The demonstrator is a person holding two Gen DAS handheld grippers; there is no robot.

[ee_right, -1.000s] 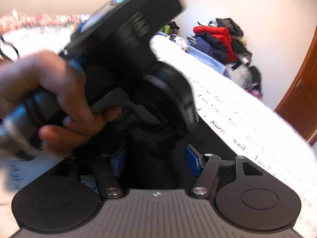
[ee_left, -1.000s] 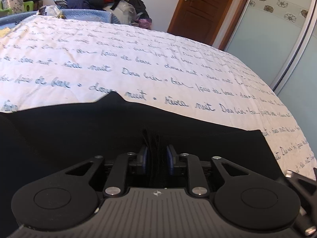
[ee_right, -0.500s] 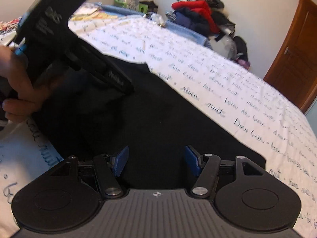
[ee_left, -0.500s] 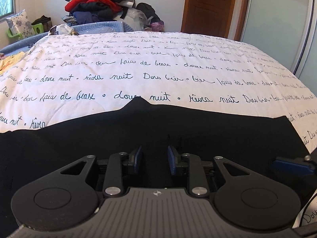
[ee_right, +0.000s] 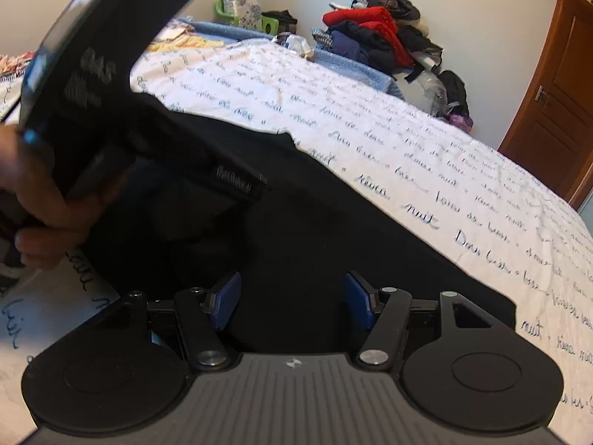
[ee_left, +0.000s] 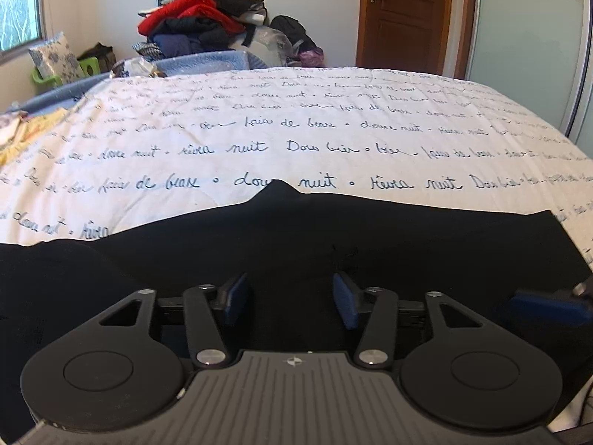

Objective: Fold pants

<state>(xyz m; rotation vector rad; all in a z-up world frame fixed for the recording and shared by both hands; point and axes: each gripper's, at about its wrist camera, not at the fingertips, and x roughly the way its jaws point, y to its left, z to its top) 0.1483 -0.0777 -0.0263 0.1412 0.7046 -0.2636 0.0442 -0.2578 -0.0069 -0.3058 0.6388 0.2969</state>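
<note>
Black pants (ee_left: 333,233) lie flat on the bed, folded into a long band across the near side; they also show in the right wrist view (ee_right: 315,230). My left gripper (ee_left: 291,298) is open just above the cloth, holding nothing. My right gripper (ee_right: 292,298) is open over the pants' near edge, empty. One blue pad of the right gripper's fingers (ee_left: 548,306) shows at the right edge of the left wrist view. The left gripper's body and the hand on it (ee_right: 111,118) fill the left of the right wrist view.
A white bedspread with blue script (ee_left: 296,137) covers the bed. A pile of red and dark clothes (ee_left: 200,18) sits beyond the far edge. A wooden door (ee_left: 404,15) and a frosted wardrobe panel (ee_left: 526,55) stand at the back right.
Both grippers let go of the pants and opened. The cloth dropped flat on the bed. The left gripper opened wider and both drew back slightly.
</note>
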